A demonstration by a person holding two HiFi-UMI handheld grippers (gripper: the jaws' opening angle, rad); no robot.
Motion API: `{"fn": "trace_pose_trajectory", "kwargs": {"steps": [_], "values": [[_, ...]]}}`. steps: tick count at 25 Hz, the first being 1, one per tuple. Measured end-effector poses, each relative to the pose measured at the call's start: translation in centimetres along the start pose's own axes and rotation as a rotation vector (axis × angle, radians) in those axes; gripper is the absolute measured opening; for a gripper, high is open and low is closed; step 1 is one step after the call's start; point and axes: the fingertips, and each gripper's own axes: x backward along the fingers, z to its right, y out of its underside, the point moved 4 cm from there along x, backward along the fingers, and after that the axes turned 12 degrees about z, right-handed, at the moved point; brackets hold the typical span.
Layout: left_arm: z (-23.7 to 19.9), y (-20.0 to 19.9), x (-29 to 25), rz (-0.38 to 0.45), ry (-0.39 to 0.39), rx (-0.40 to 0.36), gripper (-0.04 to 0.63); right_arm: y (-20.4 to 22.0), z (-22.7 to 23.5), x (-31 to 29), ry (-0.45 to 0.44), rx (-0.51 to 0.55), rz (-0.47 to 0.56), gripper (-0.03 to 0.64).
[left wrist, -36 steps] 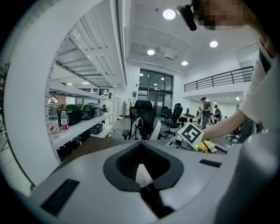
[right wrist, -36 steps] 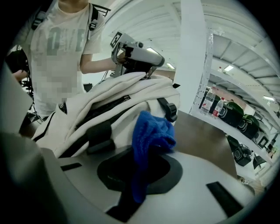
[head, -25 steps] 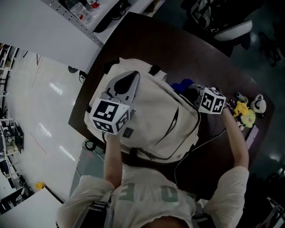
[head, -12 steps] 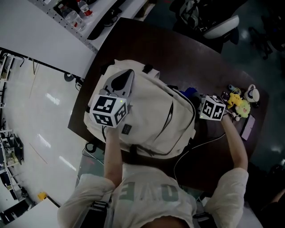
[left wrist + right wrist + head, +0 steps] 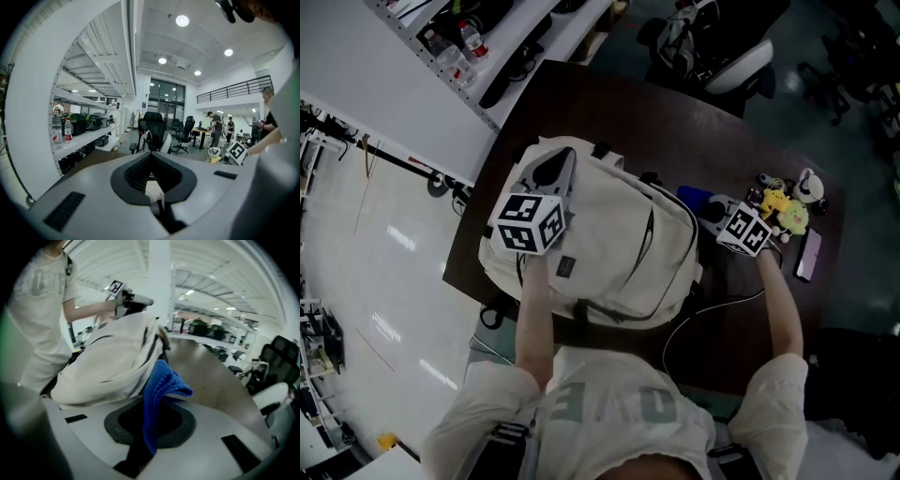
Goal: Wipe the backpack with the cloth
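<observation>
A cream backpack (image 5: 614,248) lies on the dark brown table (image 5: 694,131); the right gripper view shows it (image 5: 110,357) at the left. My left gripper (image 5: 551,173) rests on the backpack's upper left. Its jaws (image 5: 156,199) are shut with a small cream bit of the backpack between them. My right gripper (image 5: 714,208) hovers just off the backpack's right side, shut on a blue cloth (image 5: 694,198). The cloth (image 5: 161,387) sticks up out of those jaws, folded over, and is not touching the backpack.
Yellow and white plush toys (image 5: 787,208) and a phone (image 5: 807,255) lie at the table's right end. A white cable (image 5: 712,314) runs along the near edge. An office chair (image 5: 722,56) stands beyond the table, and shelves with bottles (image 5: 459,37) stand at far left.
The right gripper with the blue cloth has drifted a little to the right, away from the backpack's side. The left gripper stays on the backpack. The head view has shifted.
</observation>
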Motion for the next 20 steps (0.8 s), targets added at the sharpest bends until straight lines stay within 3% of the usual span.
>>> {"fn": "trace_pose_trajectory", "kwargs": {"steps": [4, 8, 14, 20], "values": [[1.2, -2.1, 0.7, 0.086, 0.033, 0.032, 0.003, -3.5, 3.0, 2.7, 0.322, -0.077, 0.164, 0.041], [4.9, -3.9, 0.7, 0.155, 0.125, 0.052, 0.003, -7.8, 3.0, 5.4, 0.519, -0.118, 0.324, 0.041], [12.6, -4.6, 1.9, 0.194, 0.296, 0.088, 0.003, -13.6, -2.3, 10.0, 0.724, -0.201, 0.586, 0.041], [19.5, -5.0, 4.3, 0.238, 0.424, 0.083, 0.003, -16.2, -9.2, 13.3, 0.781, -0.163, 0.629, 0.041]]}}
